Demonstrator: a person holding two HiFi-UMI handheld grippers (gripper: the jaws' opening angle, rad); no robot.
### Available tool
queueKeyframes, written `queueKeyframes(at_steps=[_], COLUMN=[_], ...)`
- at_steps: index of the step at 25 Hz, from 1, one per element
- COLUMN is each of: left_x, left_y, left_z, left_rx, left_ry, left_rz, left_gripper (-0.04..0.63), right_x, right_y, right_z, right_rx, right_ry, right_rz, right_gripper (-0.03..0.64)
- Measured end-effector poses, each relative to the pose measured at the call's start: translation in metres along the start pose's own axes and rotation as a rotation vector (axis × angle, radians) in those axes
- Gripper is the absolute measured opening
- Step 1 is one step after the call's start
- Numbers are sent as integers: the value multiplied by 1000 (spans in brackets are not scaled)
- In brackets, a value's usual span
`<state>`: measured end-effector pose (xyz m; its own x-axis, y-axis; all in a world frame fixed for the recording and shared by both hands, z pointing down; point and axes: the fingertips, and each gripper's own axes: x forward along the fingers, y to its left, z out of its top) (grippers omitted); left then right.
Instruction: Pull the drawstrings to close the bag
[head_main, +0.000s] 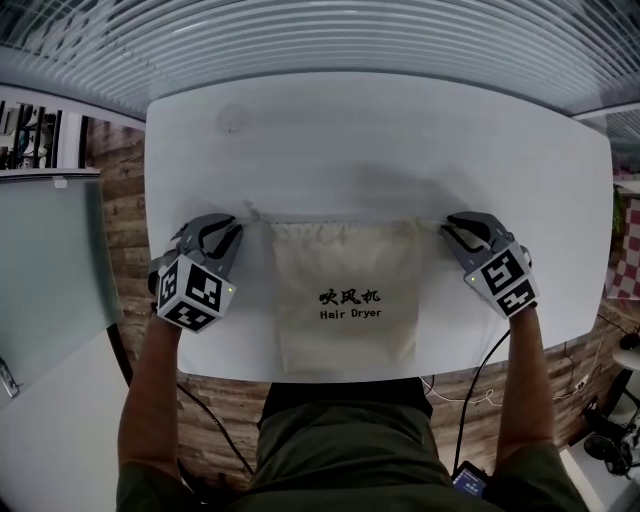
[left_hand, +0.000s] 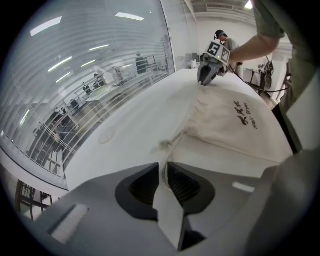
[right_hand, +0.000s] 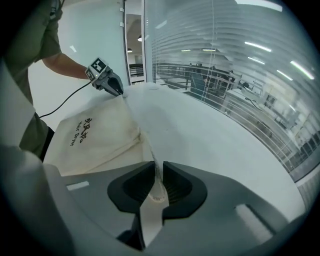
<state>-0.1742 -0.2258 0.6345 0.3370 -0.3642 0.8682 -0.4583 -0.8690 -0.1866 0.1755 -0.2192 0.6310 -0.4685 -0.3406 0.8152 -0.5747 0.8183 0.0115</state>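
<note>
**Step in hand.** You are standing at the grip stage, with the pull not yet showing. The hair dryer bag is lying flat on the white table with its mouth on the side away from you. The top hem is running straight across and is barely gathered.

**Grippers.**
- The left gripper is sitting just off the bag's top-left corner. Its jaws are drawn narrow, with the left drawstring running into the slit between them.
- The right gripper is sitting just off the bag's top-right corner. Its jaws are equally narrow, with the right drawstring passing between them and what looks like its knotted end lying behind the pads.
- You appear to be pinching both cords. How hard the pads are biting is not certain from these views.

**Next move, as judged.** You are needing to draw the two grippers apart, each straight away from the bag along the line of the hem. Keep both grips firm and the pull even, so that the bag is not dragged to one side.

**Edges and room.**
- Left of the bag, you are working close to the table's edge, and the left gripper's marker cube is already nearly over it. That pull is likely to carry out past the table.
- Right of the bag, more bare table is lying open.
- Beyond the bag's mouth, the table is bare.
- The bag's bottom is lying close to the table's near edge.
</note>
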Motion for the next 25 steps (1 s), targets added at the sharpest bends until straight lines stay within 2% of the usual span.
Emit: queueKeyframes(at_steps=[1,7,11,15,19,22,25], left_x=[1,3,0,-8,-40,-83,-118], left_y=[-1,-6,-1,8,15,21,34], left_z=[0,1,2,1,21,42,58], left_rx=[-11,-48,-97,14,130,129,124], left_ry=[1,28,23,59,41,-4,-55], left_rz=[-4,-31,-5,158,338,452,524], left_gripper=[54,21,21,15,15,15,14], right_x=[0,0,-4,-21,-53,-88,-114], right_y=[2,6,3,-5,-3,0,-3], right_z=[0,-1,2,0,18,36,59], right_rx=[3,-10,-41,-68,-185,-225,-241], right_ry=[-6,6,25,25,21,-14,-57], right_rz=[-4,-43,-127,-279,-458,-573,-643], right_gripper=[50,18,15,15,15,15,14])
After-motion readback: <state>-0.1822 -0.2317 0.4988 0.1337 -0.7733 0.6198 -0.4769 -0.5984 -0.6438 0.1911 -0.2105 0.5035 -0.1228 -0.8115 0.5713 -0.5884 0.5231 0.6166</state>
